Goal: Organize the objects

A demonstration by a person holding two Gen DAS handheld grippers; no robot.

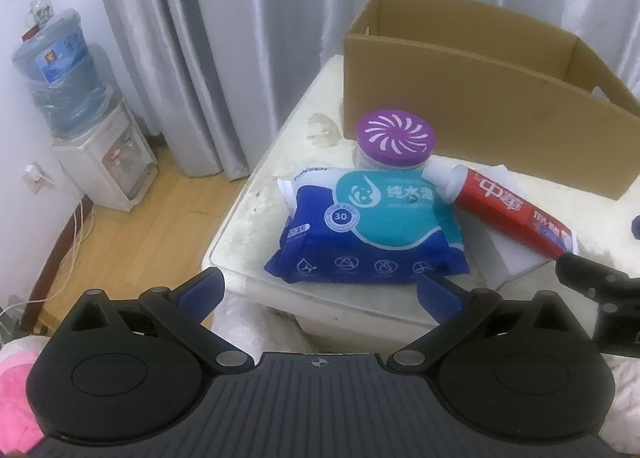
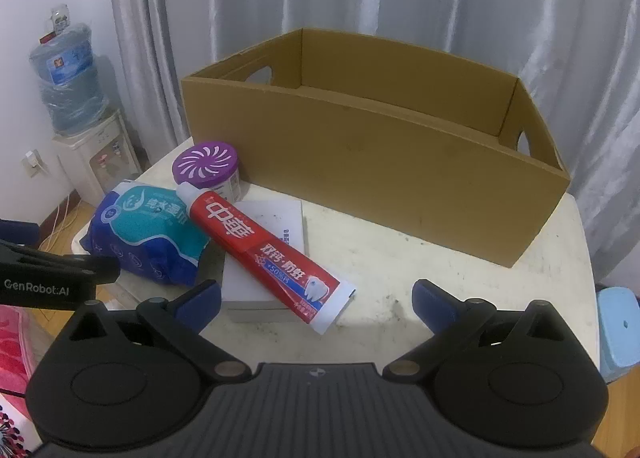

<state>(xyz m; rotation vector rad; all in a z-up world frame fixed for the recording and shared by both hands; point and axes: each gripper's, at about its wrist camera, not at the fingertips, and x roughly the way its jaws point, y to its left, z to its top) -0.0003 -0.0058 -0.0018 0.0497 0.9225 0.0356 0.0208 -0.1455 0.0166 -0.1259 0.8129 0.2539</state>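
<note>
A blue wet-wipes pack (image 1: 368,226) (image 2: 148,234) lies on the white table (image 1: 256,226) (image 2: 440,270). A red toothpaste tube (image 1: 508,206) (image 2: 264,250) rests across the pack and a flat white box (image 1: 508,254) (image 2: 264,258). A purple-lidded round container (image 1: 394,138) (image 2: 206,166) stands behind them. An open cardboard box (image 1: 480,126) (image 2: 380,170) stands at the back. My left gripper (image 1: 320,290) is open and empty, just short of the wipes pack. My right gripper (image 2: 316,296) is open and empty, near the toothpaste's flat end.
A water dispenser (image 1: 100,154) (image 2: 92,150) with a blue bottle stands on the wooden floor at left, before grey curtains (image 1: 240,38). A light-blue stool (image 2: 618,322) is right of the table. Pink cloth (image 1: 16,398) lies low left. Each gripper shows at the other view's edge.
</note>
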